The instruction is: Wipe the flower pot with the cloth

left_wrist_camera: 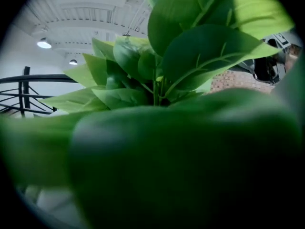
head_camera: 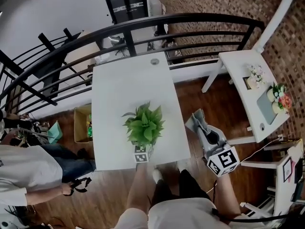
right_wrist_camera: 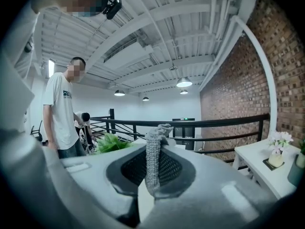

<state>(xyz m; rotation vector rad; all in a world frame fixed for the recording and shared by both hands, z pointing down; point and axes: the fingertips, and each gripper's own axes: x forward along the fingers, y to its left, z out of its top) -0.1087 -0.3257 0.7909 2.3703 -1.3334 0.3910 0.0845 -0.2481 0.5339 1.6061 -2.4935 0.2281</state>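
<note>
**While the left gripper sits buried in leaves, the right one pinches the cloth**

Where the white table meets its near edge, the plant stands, and its foliage covers nearly all of the flower pot from the head view. The left gripper is tucked right in under those leaves at the table's edge, with only its marker cube showing. Its own view is no help: a big blurred leaf fills the lower half and sharper leaves rise above it. With the jaws lost behind the green, I cannot tell whether they are spread or pressed together.

Over on the right it is much clearer. The right gripper hangs off the table's right side, apart from the plant and above the wooden floor. Its jaws are pressed together on the cloth, a grey knitted strip that stands up from between them. In the right gripper view the plant's leaves peek out low on the left, beyond the jaws. A person in a white shirt stands by the black railing.
</note>
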